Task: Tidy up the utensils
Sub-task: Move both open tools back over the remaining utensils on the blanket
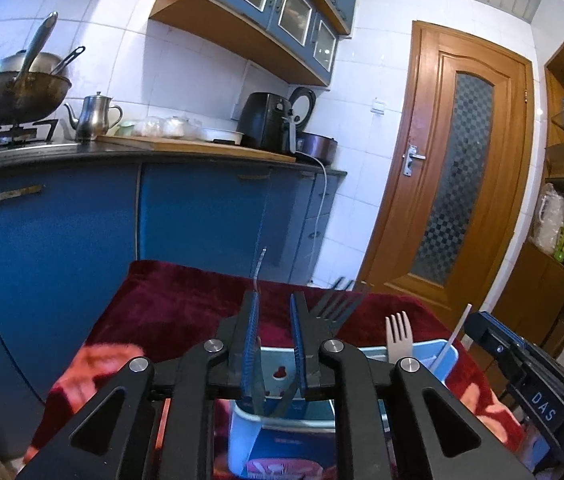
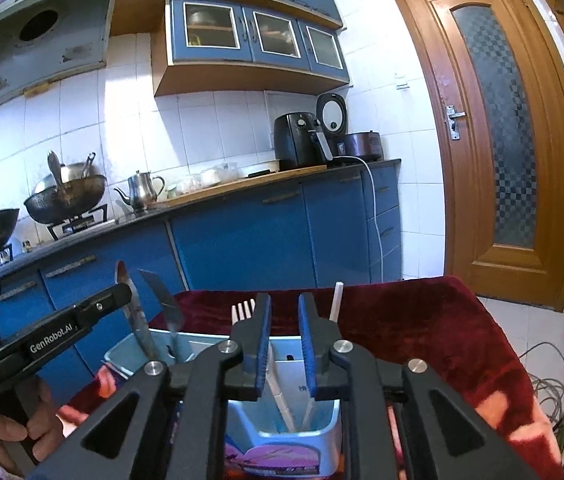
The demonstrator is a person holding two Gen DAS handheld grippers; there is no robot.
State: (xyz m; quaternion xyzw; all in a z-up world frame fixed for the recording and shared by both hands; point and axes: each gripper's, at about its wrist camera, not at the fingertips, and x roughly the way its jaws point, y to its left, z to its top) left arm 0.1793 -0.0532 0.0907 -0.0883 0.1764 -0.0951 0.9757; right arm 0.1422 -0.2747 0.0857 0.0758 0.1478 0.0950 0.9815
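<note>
A light-blue utensil holder stands on a dark red cloth. My left gripper hovers over its left compartment. Its jaws are slightly apart, and a knife blade stands between them, close to the left pad and not pinched. A dark fork leans just right of it. My right gripper is over the right compartment, open by a narrow gap. A white fork stands beside its left finger and a white stick beside its right. Two knives stand at the left.
A hand holds the left gripper's handle. Beyond the cloth run blue cabinets and a counter with a wok, a kettle and an air fryer. A wooden door is at the right, with cables on the floor.
</note>
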